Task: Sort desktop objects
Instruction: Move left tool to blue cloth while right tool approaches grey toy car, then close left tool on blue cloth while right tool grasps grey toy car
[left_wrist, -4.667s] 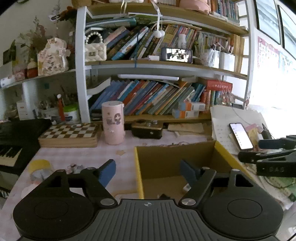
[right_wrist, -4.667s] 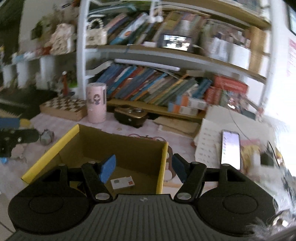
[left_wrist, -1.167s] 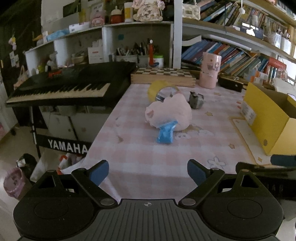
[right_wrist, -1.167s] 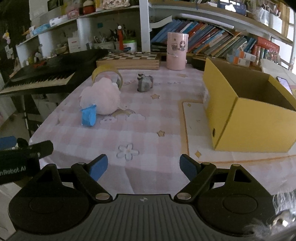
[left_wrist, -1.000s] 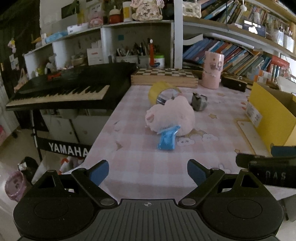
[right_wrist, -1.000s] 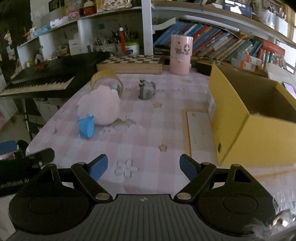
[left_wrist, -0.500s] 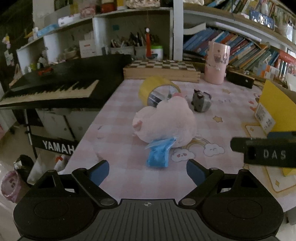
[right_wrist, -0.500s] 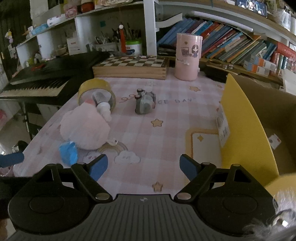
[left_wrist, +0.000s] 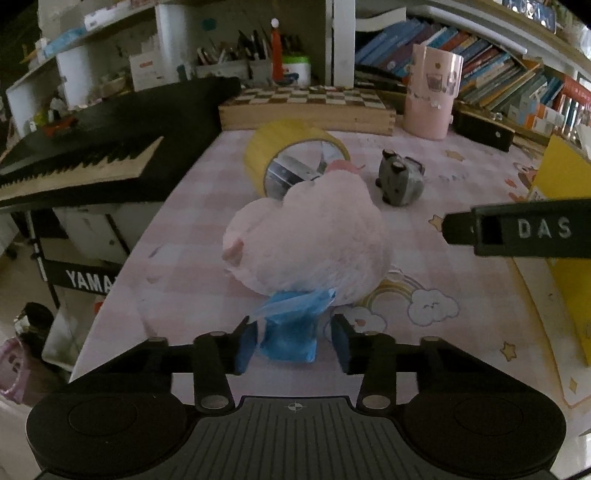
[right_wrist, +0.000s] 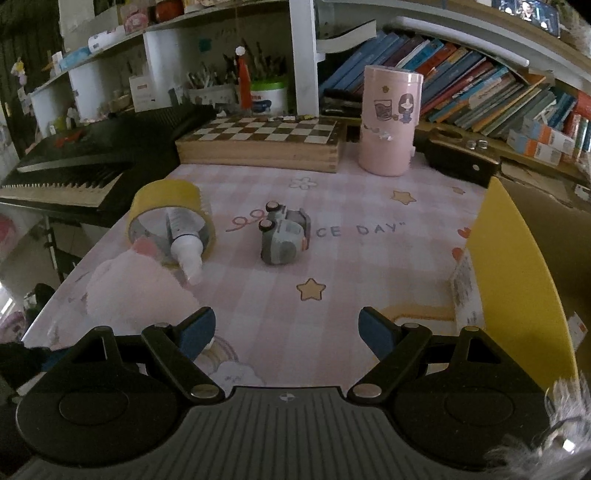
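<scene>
while the jaws of the left gripper (left_wrist: 293, 341) are closing, the blue packet (left_wrist: 290, 328) is seen between its 2 blue pads (left_wrist: 245, 347), lying on the pink checked tablecloth (left_wrist: 184, 280) just in front of the pink plush toy (left_wrist: 310, 236). whether the pads are already pressing on the packet cannot be told; a sliver of cloth seems to be left on the far side. the right gripper (right_wrist: 284, 334) is held wide apart over bare cloth, and nothing is carried in it. ahead of it the grey toy car (right_wrist: 282, 240) is lying on its side, with the yellow tape roll (right_wrist: 170, 210) and a white tube (right_wrist: 186, 251) propped inside the roll. the yellow cardboard box (right_wrist: 517, 280) is standing open at the right edge. the step in hand is judged to be the pick-up of the blue packet. next, the squeeze should be finished, the packet lifted clear of the plush without dragging it, and carried over to the box. thin crinkly wrap may slip, so a firm hold is called for.
</scene>
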